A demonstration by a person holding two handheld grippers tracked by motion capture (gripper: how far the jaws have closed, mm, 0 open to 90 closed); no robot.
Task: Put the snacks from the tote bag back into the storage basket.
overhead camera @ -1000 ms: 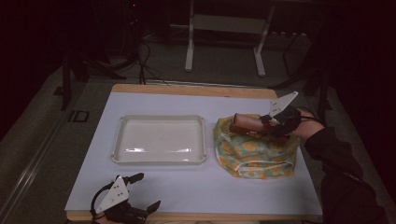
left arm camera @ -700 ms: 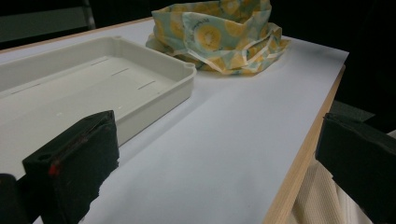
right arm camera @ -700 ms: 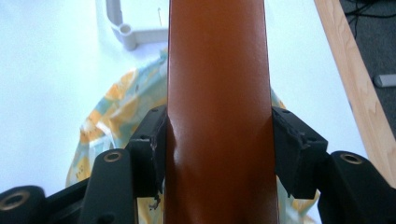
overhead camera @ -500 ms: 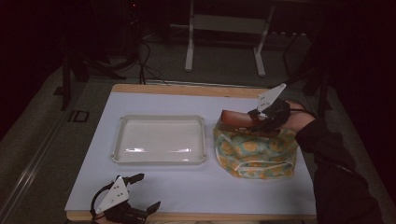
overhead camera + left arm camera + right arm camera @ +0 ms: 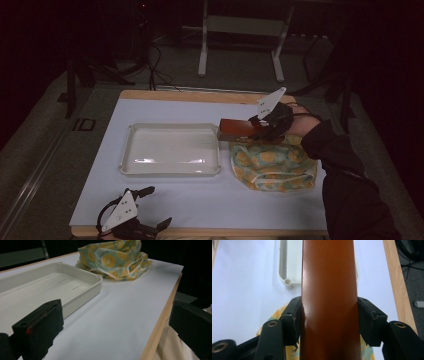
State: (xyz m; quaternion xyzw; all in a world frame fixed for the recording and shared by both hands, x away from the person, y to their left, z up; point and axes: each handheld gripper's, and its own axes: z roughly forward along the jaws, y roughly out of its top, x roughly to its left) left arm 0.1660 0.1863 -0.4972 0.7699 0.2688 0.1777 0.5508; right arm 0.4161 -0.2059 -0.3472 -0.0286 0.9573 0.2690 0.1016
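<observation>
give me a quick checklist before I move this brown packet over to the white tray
1. Right gripper clamped on the brown packet: ok, both jaws press its sides.
2. Packet lifted off the patterned bag: ok.
3. White tray empty: ok.
4. Path to the tray unobstructed: ok.
5. Left gripper out of the way: ok, open near the table's front edge.
6. Grip firm enough for the carry: cannot tell.

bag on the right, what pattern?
The cloth bag is pale teal with yellow-orange round citrus-like prints and light trim. Clearest in the left gripper view.
</observation>
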